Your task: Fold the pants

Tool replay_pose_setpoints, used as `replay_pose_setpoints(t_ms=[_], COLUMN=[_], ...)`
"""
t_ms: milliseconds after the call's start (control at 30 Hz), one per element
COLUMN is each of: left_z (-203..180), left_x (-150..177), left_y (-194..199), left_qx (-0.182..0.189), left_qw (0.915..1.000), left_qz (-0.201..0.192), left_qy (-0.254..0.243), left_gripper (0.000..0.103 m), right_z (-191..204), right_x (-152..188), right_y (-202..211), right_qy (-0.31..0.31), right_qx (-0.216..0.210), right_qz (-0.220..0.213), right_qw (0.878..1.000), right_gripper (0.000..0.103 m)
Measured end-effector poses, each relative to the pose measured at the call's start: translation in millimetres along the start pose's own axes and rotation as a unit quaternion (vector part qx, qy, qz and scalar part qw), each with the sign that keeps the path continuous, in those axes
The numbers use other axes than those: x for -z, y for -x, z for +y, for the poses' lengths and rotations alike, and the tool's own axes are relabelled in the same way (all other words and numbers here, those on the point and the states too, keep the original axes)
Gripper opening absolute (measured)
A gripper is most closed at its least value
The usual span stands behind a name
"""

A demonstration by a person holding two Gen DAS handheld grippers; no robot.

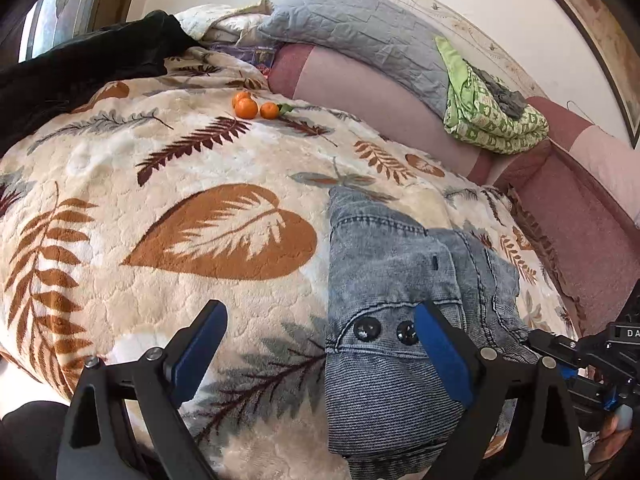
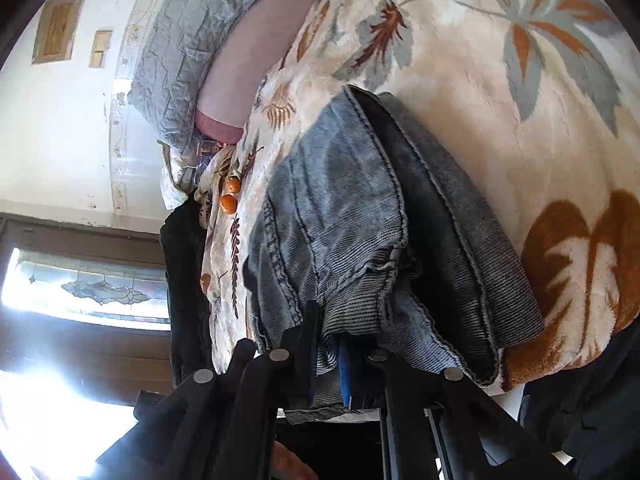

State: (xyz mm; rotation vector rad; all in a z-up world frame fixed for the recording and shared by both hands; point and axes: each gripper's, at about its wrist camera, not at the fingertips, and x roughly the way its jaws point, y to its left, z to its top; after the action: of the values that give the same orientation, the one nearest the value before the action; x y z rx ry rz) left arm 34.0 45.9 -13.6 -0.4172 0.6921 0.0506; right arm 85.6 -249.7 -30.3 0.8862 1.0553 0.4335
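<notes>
A big soft blanket [image 1: 168, 168] with brown and gray leaves covers the bed. Three little oranges [image 1: 252, 106] sit close together on it, far up the bed. A dark cloth [image 1: 80, 68] lies at the blanket's far left corner. A gray pillow [image 1: 352, 28] leans on the wall. A green folded cloth [image 1: 492, 116] rests on the pink cushion [image 1: 380, 96] beside the pillow. A window [image 2: 92, 288] with patterned glass glows bright.

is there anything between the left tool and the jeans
Nothing visible. The left tool is open just above the blanket, one finger already over the jeans by the two buttons. The oranges lie far off. The right tool already grips the jeans.
</notes>
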Motion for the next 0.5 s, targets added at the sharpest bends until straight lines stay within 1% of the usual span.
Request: replay_pose_setpoints(t_ms=[100,200,233,267,300,333,367,400,433,500], left_z=[0.7,-1.0,-3.7,-8.4,-14.5,-23.0,-29.8,-32.9,-34.3,-34.7], left_x=[-3.5,-4.8,-4.0,-2.0,1.7,8.0,16.1,21.0,21.4,19.8], left_y=[14.7,21.1,19.5,14.4,6.4,-6.9,-17.4,-21.0,-19.1,-18.8], left_qx=[0.000,0.000,-0.001,-0.002,-0.004,-0.016,-0.037,-0.053,-0.055,-0.057], left_qw=[0.9993,0.9985,0.9986,0.9989,0.9988,0.9968,0.9933,0.9912,0.9903,0.9886], left_qz=[-0.037,-0.054,-0.051,-0.039,-0.017,0.018,0.039,0.034,0.025,0.027], left_qy=[0.000,-0.006,-0.014,-0.028,-0.046,-0.077,-0.103,-0.117,-0.125,-0.136], left_gripper=[0.095,0.095,0.095,0.095,0.095,0.095,0.095,0.095,0.095,0.095], right_z=[20.2,23.0,21.7,17.5,8.8,-5.8,-22.6,-38.2,-48.5,-51.6], right_x=[8.6,27.0,33.0,36.2,37.2,37.2,37.5,38.4,39.7,40.9], right_y=[14.3,28.8,30.2,26.2,20.5,12.8,6.6,-2.0,-8.1,-8.5], right_qy=[0.030,0.038,0.045,0.044,0.039,0.030,0.013,-0.009,-0.024,-0.023], right_qx=[-0.002,-0.003,0.005,0.016,0.030,0.049,0.059,0.058,0.044,0.038], right_qz=[-0.022,-0.035,-0.035,-0.036,-0.034,-0.029,-0.016,0.000,0.010,0.009], right_qw=[0.999,0.999,0.998,0.998,0.998,0.998,0.998,0.998,0.999,0.999], right_gripper=[0.007,0.006,0.004,0.004,0.004,0.004,0.004,0.004,0.006,0.006])
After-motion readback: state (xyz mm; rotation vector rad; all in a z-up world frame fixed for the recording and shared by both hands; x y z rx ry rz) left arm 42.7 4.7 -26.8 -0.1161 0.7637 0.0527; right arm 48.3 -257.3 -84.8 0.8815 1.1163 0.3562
